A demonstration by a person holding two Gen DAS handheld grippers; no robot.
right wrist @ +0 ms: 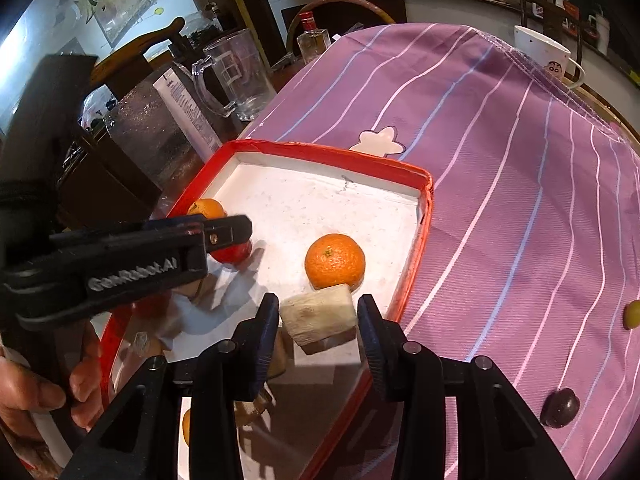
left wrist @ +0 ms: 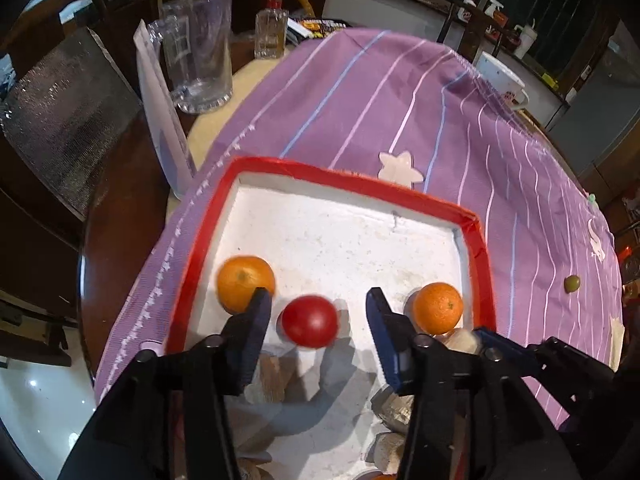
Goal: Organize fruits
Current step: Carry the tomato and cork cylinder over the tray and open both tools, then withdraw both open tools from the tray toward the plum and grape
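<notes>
1. Tomato (left wrist: 309, 321): red, round, smooth, lying in the red-rimmed tray (left wrist: 478, 240) near its near-left part, between two oranges: one (left wrist: 245, 282) by the left rim, one (left wrist: 437, 307) toward the right rim.
2. It sits between the fingers of the left gripper (left wrist: 318, 300), which stand apart and do not press it; being round, it has no long axis.
3. The right gripper (right wrist: 318, 308) is likewise apart, with a pale chunk (right wrist: 318, 314) between its fingers, apparently untouched.
4. Still outside the tray on the striped cloth (right wrist: 500, 160) of the worktop, toward its right edge: a green grape (right wrist: 632, 314) and a dark fruit (right wrist: 559, 407). The right hand is nearer to them.
</notes>
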